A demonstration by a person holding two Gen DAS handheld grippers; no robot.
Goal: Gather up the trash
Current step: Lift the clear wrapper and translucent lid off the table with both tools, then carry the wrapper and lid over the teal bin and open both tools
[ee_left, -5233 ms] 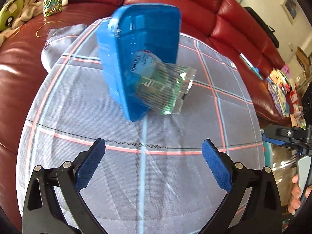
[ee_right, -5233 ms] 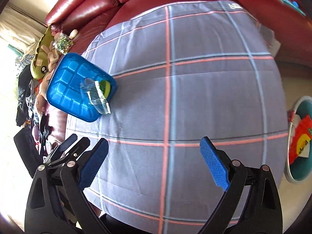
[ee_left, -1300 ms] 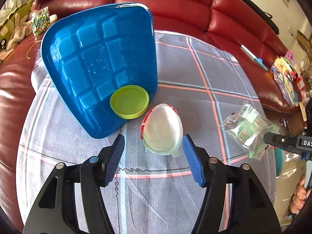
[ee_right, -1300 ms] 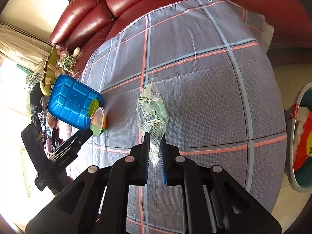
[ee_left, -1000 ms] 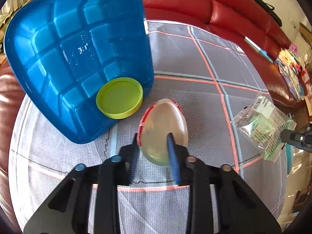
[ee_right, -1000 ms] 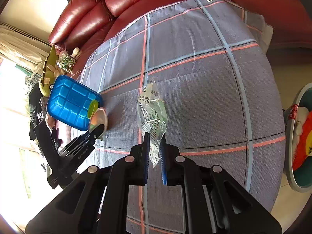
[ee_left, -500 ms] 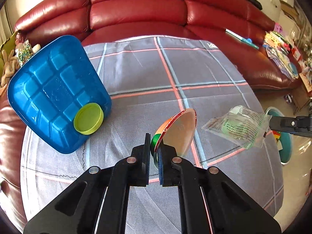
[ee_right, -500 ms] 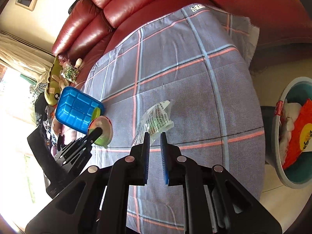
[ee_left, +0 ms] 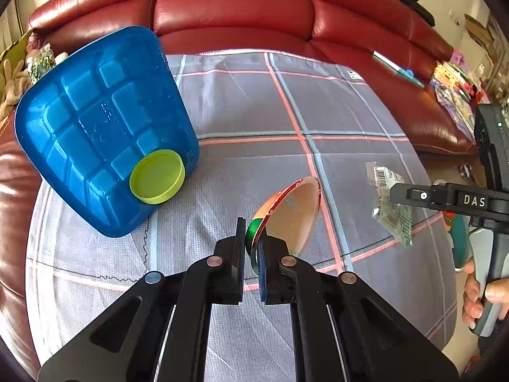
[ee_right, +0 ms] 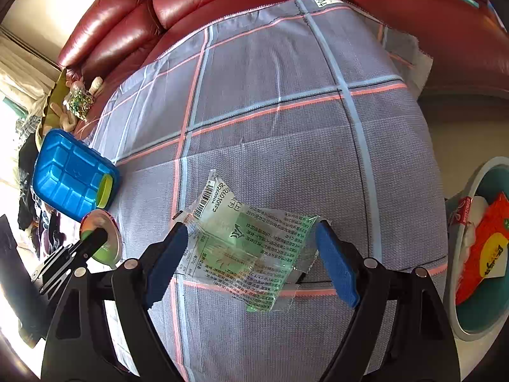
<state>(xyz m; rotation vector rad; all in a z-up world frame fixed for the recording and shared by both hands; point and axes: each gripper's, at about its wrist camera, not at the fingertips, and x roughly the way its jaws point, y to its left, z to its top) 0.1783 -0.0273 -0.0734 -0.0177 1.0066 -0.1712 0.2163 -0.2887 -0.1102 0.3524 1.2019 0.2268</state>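
Note:
My left gripper point(ee_left: 253, 254) is shut on the edge of a round foil lid point(ee_left: 292, 213), silvery inside with a red and green printed side, held tilted above the plaid cloth. In the right wrist view the same lid point(ee_right: 108, 242) shows at the far left. My right gripper point(ee_right: 251, 235) is opening its jaws. A clear green-printed wrapper point(ee_right: 248, 248) lies loose between them, one corner by the left pad. In the left wrist view the wrapper point(ee_left: 393, 210) hangs beside a finger of the right gripper point(ee_left: 423, 195).
A blue tray point(ee_left: 95, 121) leans at the cloth's left with a yellow-green cap point(ee_left: 157, 176) in it. A teal bin point(ee_right: 480, 312) holding packets stands right of the cloth point(ee_right: 286, 63). A red sofa point(ee_left: 235, 9) lies behind. A person's hand point(ee_left: 477, 293) holds the right handle.
The right jaws have spread wide and let go of the wrapper, and that gripper has dropped toward the cloth. The left gripper closed on the lid and lifted it away from the tray.

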